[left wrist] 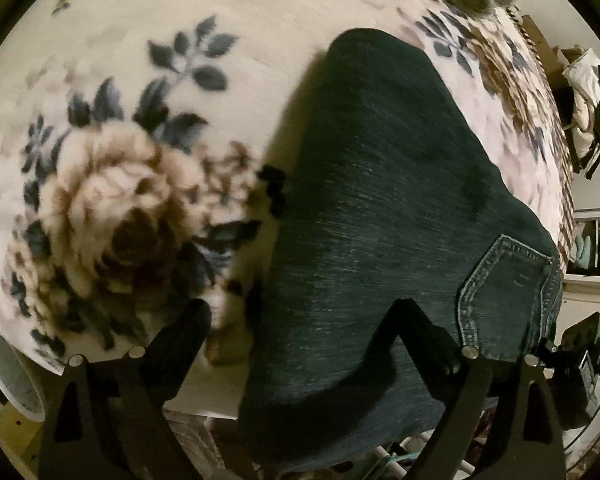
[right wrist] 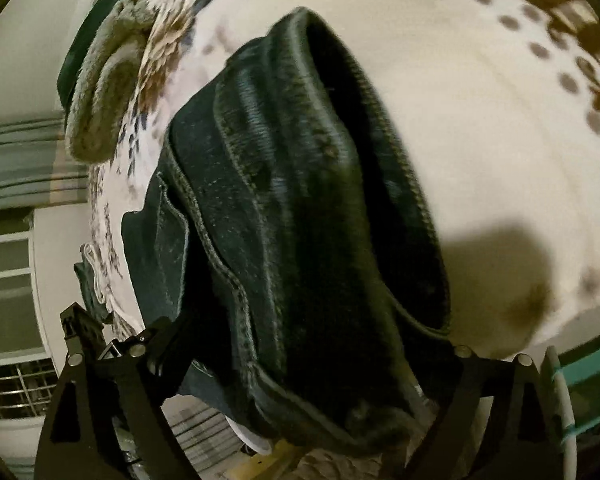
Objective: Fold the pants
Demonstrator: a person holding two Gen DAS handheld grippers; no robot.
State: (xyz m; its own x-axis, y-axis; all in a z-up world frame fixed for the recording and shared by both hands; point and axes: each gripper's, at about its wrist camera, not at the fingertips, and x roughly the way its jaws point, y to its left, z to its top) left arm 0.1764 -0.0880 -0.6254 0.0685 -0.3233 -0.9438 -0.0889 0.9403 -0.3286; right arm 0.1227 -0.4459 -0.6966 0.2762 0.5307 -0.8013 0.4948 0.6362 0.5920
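Observation:
Dark blue denim pants [left wrist: 384, 200] lie on a cream floral blanket [left wrist: 112, 92], with a stitched back pocket [left wrist: 508, 292] at the right. My left gripper [left wrist: 300, 320] is open just above the pants' near edge; its right finger [left wrist: 420, 332] is over the denim, its left finger [left wrist: 184, 332] over the blanket. In the right wrist view the pants' waistband end [right wrist: 300, 208] fills the middle, bunched in thick folds. My right gripper [right wrist: 308, 344] is open, its fingers standing on either side of the bunched denim.
The blanket [right wrist: 480, 120] covers a bed. A grey-green fuzzy cushion [right wrist: 100, 92] lies at its far end. A white bucket [left wrist: 8, 376] stands below the bed edge at the left. Clothes [left wrist: 584, 92] hang at the far right. A window [right wrist: 8, 272] is at the left.

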